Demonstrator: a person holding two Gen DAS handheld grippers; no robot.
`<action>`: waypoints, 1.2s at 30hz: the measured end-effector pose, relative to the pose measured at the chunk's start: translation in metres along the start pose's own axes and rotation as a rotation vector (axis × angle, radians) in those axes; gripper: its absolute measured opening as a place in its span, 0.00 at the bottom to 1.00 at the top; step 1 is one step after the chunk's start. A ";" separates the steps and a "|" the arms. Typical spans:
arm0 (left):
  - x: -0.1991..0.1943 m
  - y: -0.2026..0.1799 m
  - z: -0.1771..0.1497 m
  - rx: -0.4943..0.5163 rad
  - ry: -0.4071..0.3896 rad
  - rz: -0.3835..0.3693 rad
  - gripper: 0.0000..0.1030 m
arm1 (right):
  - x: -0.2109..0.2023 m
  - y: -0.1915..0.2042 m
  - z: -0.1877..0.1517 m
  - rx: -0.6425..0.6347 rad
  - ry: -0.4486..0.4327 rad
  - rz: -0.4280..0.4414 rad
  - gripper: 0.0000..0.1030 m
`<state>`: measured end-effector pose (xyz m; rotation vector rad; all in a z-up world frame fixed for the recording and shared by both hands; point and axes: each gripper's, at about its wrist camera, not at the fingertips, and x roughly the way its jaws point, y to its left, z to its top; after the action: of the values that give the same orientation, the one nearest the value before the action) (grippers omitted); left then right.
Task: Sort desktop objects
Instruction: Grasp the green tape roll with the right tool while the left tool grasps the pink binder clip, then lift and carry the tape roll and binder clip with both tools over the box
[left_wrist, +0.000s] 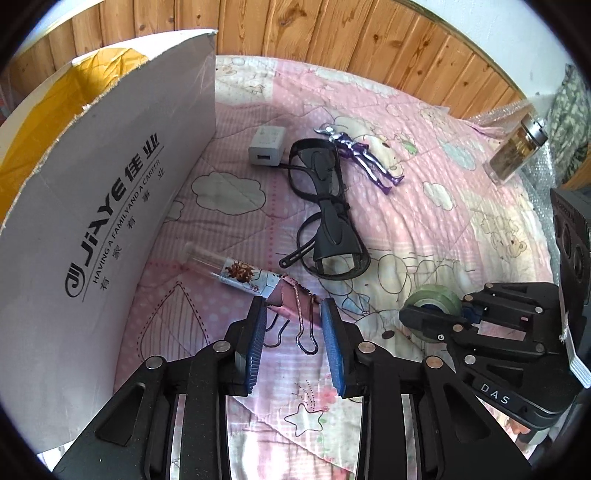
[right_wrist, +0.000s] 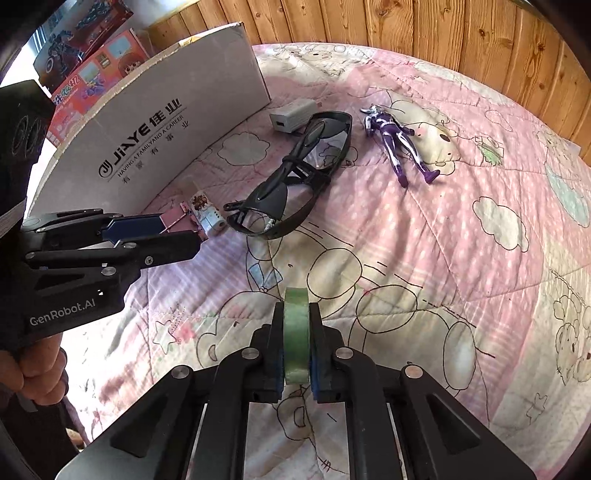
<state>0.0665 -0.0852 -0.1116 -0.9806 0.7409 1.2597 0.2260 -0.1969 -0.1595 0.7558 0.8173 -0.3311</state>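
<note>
My left gripper (left_wrist: 293, 308) stands open around a pink binder clip (left_wrist: 295, 306) on the quilt; its jaws flank the clip, apart from it. The clip leans against a clear toothpick tube (left_wrist: 236, 271). My right gripper (right_wrist: 296, 314) is shut on a green tape roll (right_wrist: 296, 332), held upright on edge just above the quilt; it also shows in the left wrist view (left_wrist: 432, 301). Black safety glasses (left_wrist: 325, 206), a white charger (left_wrist: 266, 145) and a purple figurine (left_wrist: 364, 155) lie farther back. The left gripper (right_wrist: 192, 232) shows at the left of the right wrist view.
A white cardboard box (left_wrist: 92, 206) with JIAYE print stands open along the left, yellow inside. A glass jar (left_wrist: 515, 149) stands at the far right. A wooden panel wall (left_wrist: 332, 33) runs behind the pink quilt (left_wrist: 424, 221). Toy boxes (right_wrist: 92, 66) stand behind the cardboard box.
</note>
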 end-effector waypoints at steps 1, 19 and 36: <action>-0.003 0.002 0.001 -0.005 -0.004 -0.005 0.30 | -0.003 0.001 0.001 0.007 -0.005 0.010 0.10; -0.060 -0.005 0.011 -0.014 -0.125 -0.052 0.30 | -0.058 0.030 0.016 0.068 -0.143 0.009 0.10; -0.120 0.019 0.000 -0.056 -0.224 -0.047 0.30 | -0.081 0.079 0.026 0.025 -0.217 0.019 0.11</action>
<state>0.0261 -0.1357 -0.0085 -0.8796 0.5088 1.3299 0.2299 -0.1614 -0.0490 0.7363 0.6027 -0.3998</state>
